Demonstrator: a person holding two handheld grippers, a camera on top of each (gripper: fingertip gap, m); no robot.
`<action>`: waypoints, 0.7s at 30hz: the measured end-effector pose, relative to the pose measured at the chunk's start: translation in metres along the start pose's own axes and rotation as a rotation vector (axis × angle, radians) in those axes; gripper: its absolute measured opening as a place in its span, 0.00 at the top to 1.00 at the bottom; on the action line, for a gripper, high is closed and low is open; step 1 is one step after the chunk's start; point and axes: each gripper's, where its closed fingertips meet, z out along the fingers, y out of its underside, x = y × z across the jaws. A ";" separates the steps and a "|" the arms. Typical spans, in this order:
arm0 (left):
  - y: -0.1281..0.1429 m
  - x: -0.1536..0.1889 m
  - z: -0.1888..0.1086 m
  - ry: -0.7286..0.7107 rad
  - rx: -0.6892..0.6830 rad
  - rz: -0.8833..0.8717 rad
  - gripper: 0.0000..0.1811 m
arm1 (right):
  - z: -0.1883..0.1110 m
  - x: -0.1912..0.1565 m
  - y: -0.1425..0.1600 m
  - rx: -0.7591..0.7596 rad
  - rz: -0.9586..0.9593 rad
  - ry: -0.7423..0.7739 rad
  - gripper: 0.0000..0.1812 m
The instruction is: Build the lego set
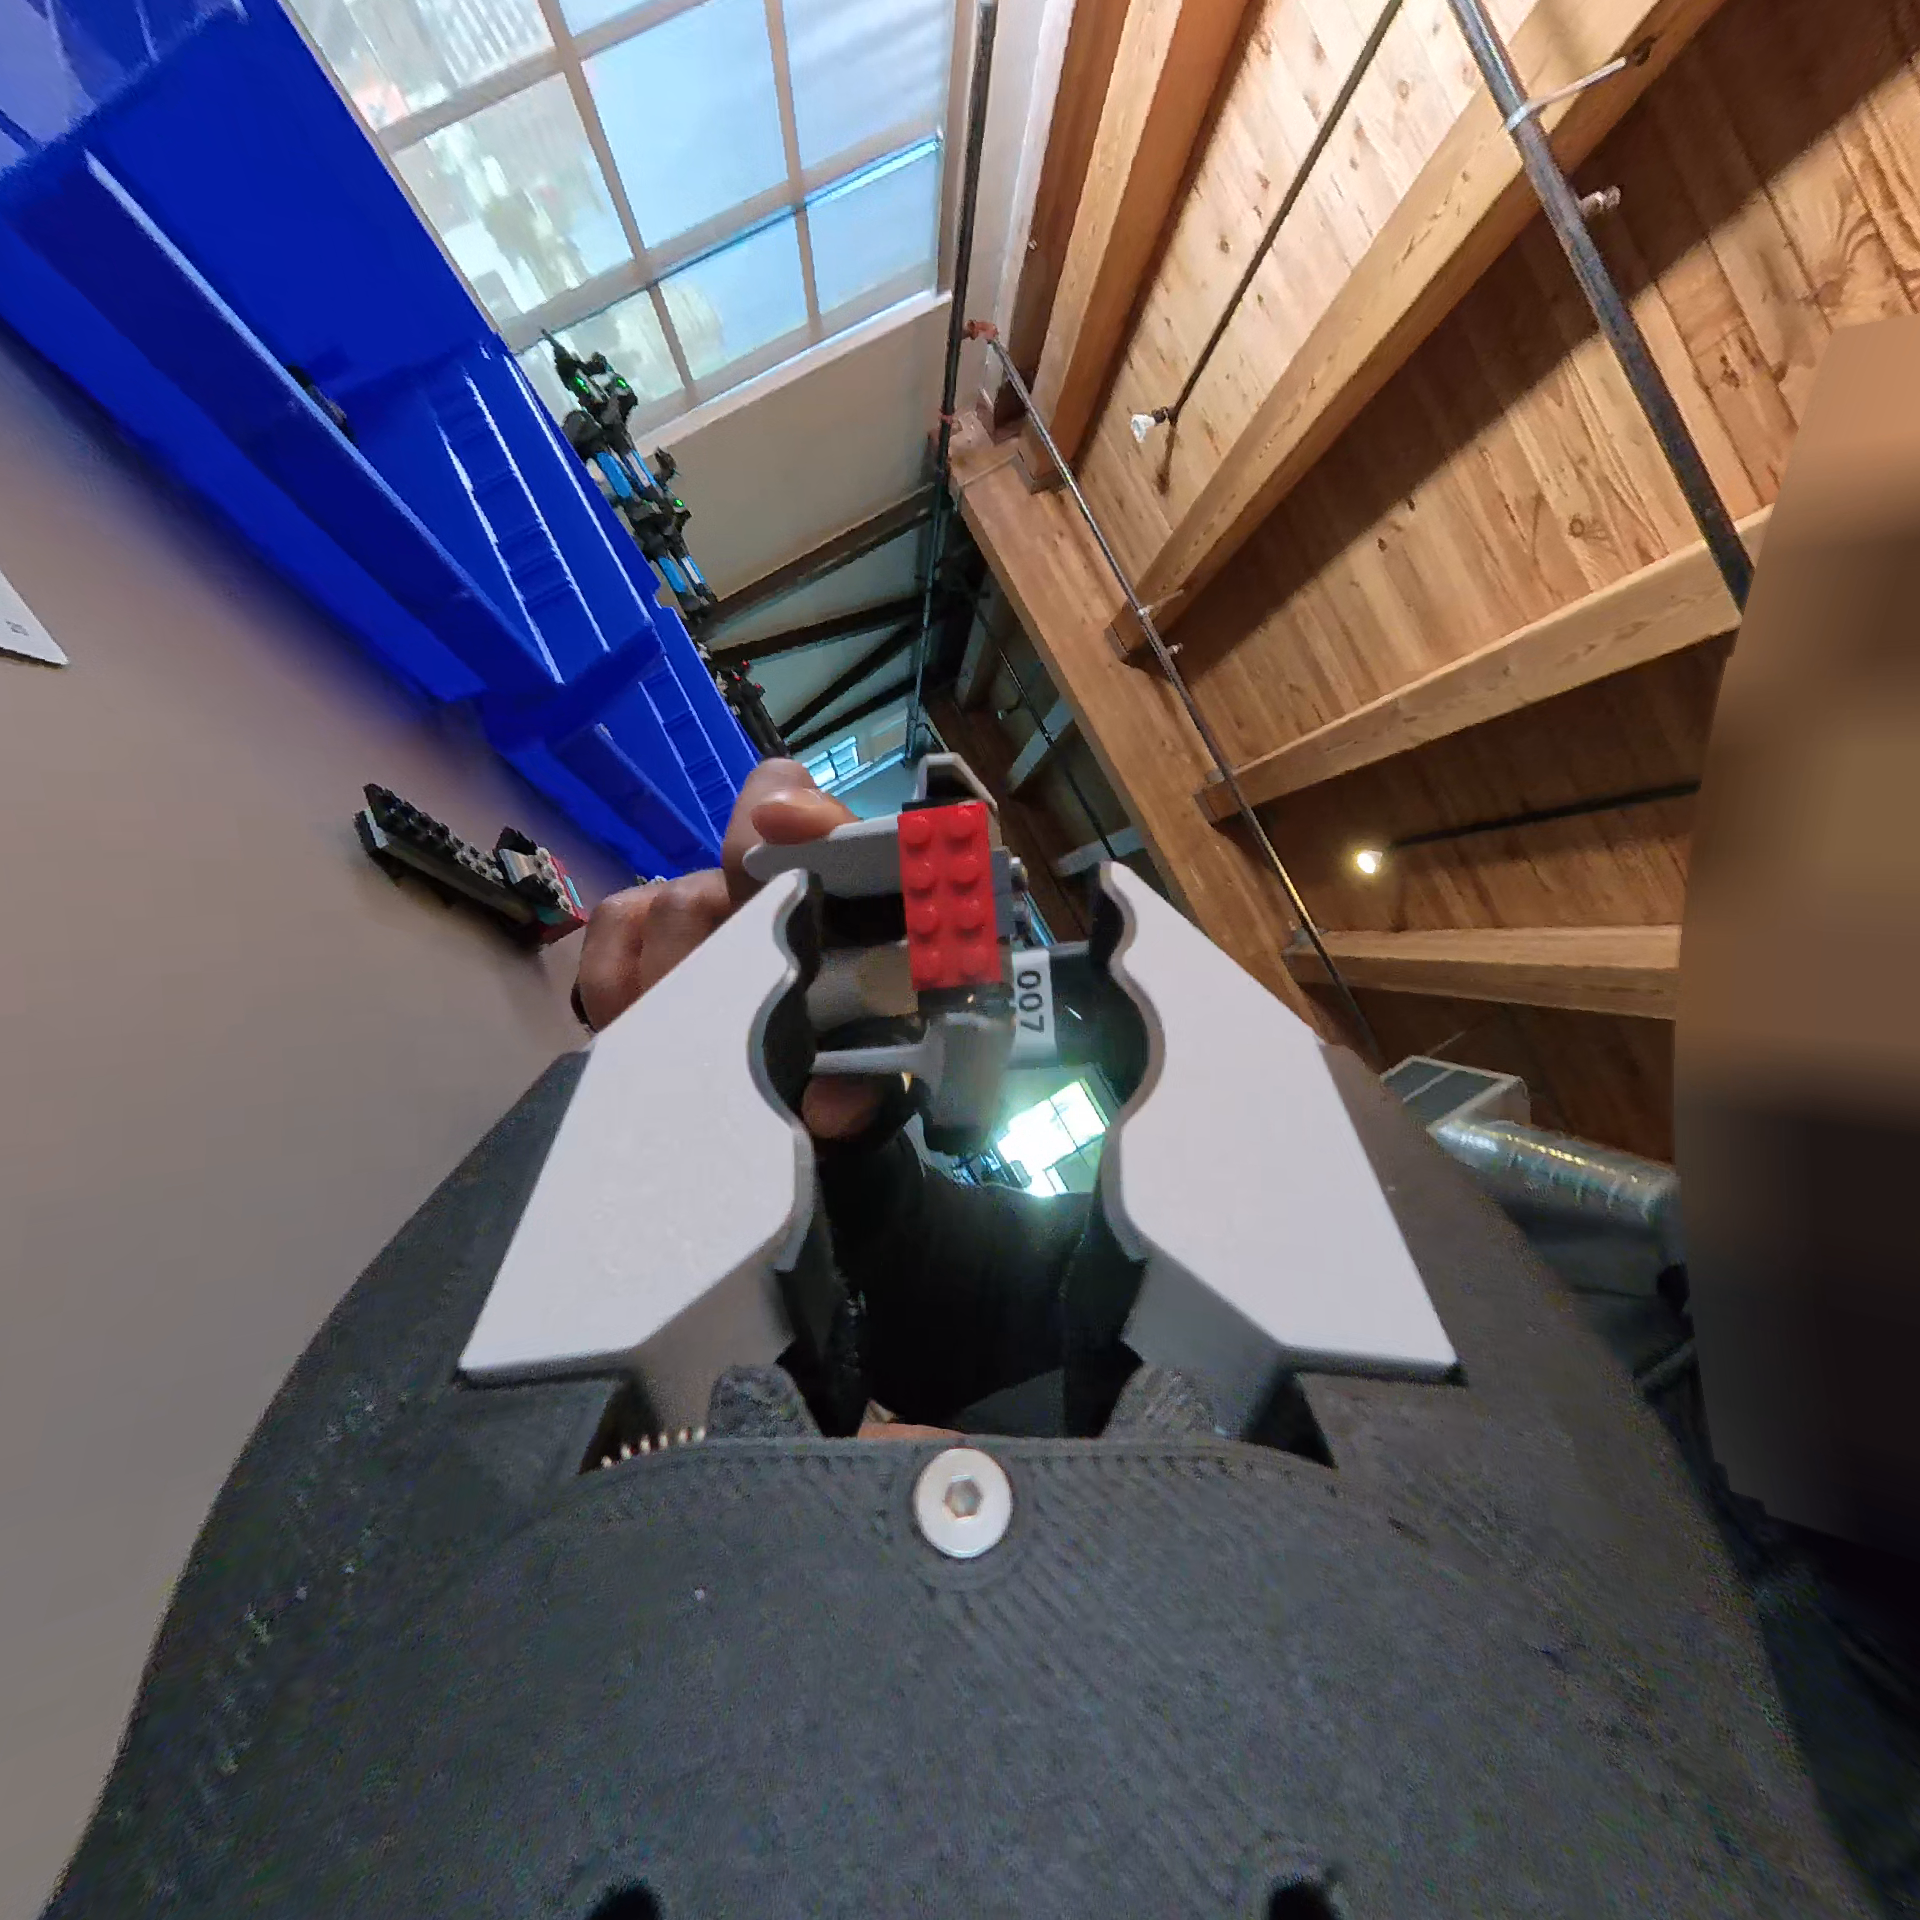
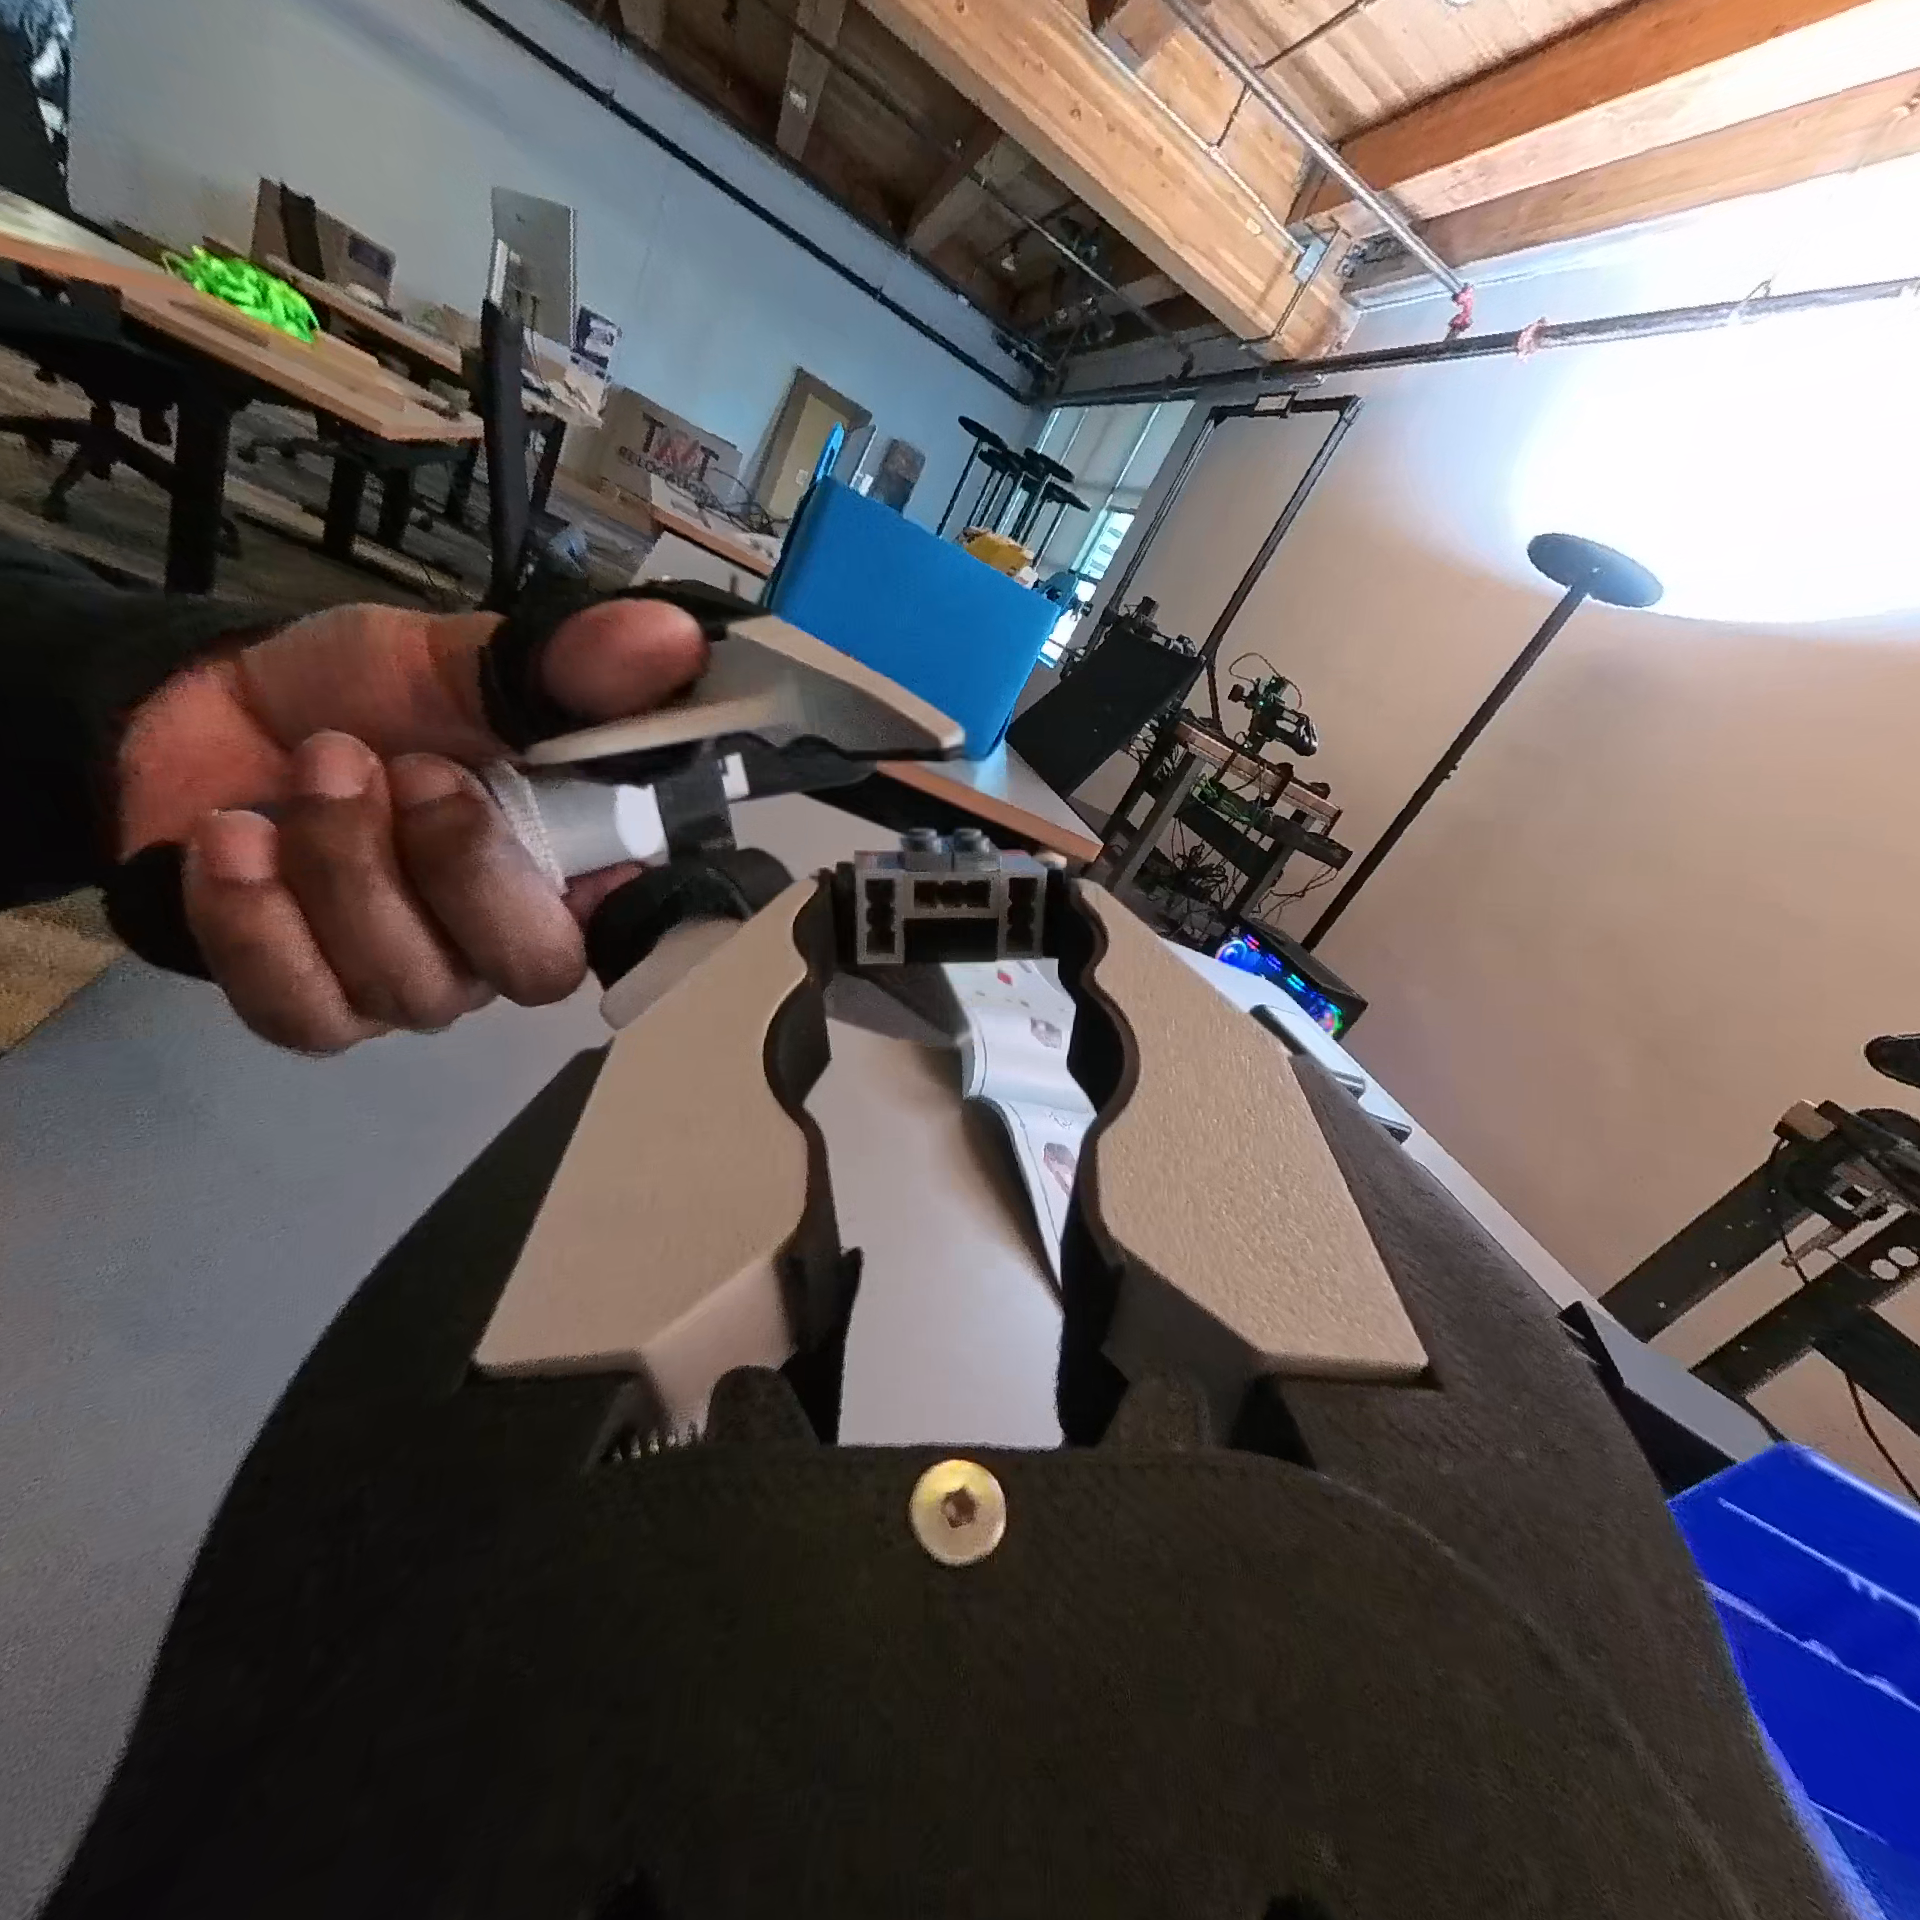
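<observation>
My right gripper [image 2: 948, 914] is shut on a small grey and black lego assembly [image 2: 948, 912] and holds it in the air above the table. In the left wrist view the same assembly shows a red 2x4 brick [image 1: 954, 899] on the face turned toward me, clamped between the right gripper's grey fingers [image 1: 821, 854]. My left gripper [image 1: 951, 888] is open and empty, its tips just short of the red brick. It also shows in the right wrist view [image 2: 790, 707], held by a hand to the upper left of the assembly. A partly built black lego piece [image 1: 468, 873] lies on the table.
Blue storage bins [image 1: 312, 436] line the table's far side, and one shows in the right wrist view [image 2: 1818, 1683]. An open instruction booklet [image 2: 1023, 1049] lies on the grey table [image 2: 935, 1247] below my right gripper. A sheet of paper [image 1: 26, 623] lies at the left edge. The tips of both grippers are at nearly the same place.
</observation>
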 end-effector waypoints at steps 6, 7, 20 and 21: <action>0.003 -0.002 -0.004 0.033 -0.037 -0.031 0.76 | -0.003 0.004 -0.004 0.036 0.043 0.000 0.76; 0.003 -0.002 -0.005 0.044 -0.038 -0.041 0.78 | -0.003 0.004 -0.005 0.037 0.045 -0.002 0.76; 0.008 0.006 -0.005 0.116 -0.062 -0.065 0.89 | -0.003 0.001 -0.002 0.037 0.066 -0.026 0.76; 0.008 0.006 -0.005 0.117 -0.060 -0.068 0.90 | -0.003 0.002 -0.003 0.038 0.070 -0.027 0.76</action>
